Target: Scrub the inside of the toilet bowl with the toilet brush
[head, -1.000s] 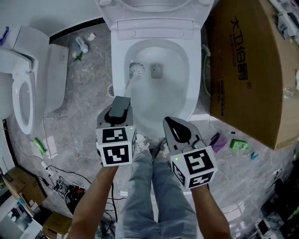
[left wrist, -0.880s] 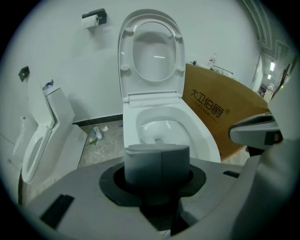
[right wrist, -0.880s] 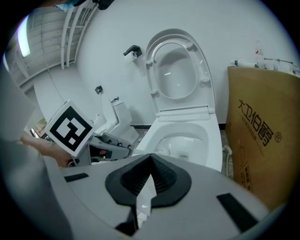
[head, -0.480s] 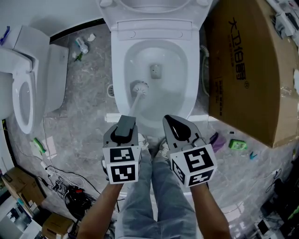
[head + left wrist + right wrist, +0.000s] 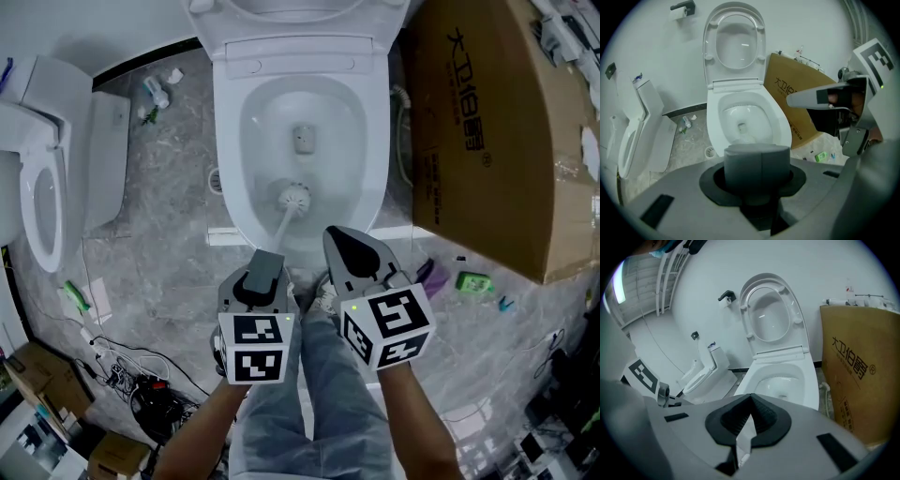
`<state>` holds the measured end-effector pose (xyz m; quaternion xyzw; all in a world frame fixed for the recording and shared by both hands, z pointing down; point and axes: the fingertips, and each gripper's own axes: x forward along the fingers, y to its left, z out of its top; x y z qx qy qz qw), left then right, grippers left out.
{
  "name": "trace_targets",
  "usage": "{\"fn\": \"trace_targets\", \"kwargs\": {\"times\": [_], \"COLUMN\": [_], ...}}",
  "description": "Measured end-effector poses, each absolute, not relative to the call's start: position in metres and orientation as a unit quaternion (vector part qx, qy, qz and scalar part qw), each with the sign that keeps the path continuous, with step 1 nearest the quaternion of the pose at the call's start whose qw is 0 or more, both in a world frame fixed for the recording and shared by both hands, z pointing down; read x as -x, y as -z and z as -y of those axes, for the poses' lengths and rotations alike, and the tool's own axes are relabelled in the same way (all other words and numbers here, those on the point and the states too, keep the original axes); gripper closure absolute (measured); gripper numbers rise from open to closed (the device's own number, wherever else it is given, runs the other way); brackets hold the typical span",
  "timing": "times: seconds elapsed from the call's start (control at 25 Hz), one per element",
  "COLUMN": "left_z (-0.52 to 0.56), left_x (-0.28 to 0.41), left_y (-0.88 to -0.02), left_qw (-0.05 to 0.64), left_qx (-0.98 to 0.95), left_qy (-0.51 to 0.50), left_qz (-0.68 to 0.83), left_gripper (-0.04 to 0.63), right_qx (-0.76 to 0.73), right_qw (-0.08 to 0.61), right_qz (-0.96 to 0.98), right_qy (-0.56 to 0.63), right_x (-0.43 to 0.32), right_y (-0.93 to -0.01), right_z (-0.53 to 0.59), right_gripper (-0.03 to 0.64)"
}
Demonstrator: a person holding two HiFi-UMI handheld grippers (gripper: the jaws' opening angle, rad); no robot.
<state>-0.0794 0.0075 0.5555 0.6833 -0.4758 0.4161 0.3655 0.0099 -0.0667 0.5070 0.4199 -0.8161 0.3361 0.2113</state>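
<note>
The white toilet bowl (image 5: pixel 236 169) stands open with its seat raised. Inside it, the white brush head (image 5: pixel 292 197) rests against the near front wall, below the drain (image 5: pixel 302 138). The toilet brush's handle (image 5: pixel 279 230) slants back to my left gripper (image 5: pixel 265 266), which is shut on its grey end (image 5: pixel 757 161). My right gripper (image 5: pixel 341 242) hovers beside it over the bowl's front rim, shut with nothing in it; in the right gripper view its black pads (image 5: pixel 761 414) meet.
A large cardboard box (image 5: pixel 487 131) stands right of the toilet. A second toilet (image 5: pixel 42 178) is at the left. Bottles (image 5: pixel 155 94), a green item (image 5: pixel 475 281), a purple item (image 5: pixel 436 277) and cables (image 5: pixel 131 366) lie on the grey floor. The person's legs (image 5: pixel 309 394) are below.
The brush head has slid from the bowl's far left wall down to its near front wall. My left gripper drew back toward the person with the handle. The right gripper hardly moved.
</note>
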Motion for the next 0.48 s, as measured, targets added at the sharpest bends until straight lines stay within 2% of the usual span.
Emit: {"fn": "trace_targets", "kwargs": {"times": [0.48], "left_z": [-0.004], "left_x": [0.029], "left_y": [-0.559], "left_qw": [0.361], "left_qx": [-0.729], "left_qy": [-0.384], "left_qz": [0.437], "left_gripper": [0.437], "right_qx": [-0.441], "right_qw": [0.203], "right_qz": [0.809], "right_qy": [-0.331], "right_x": [-0.026], "right_y": [-0.5], "right_z": [0.069], "right_gripper": [0.62]}}
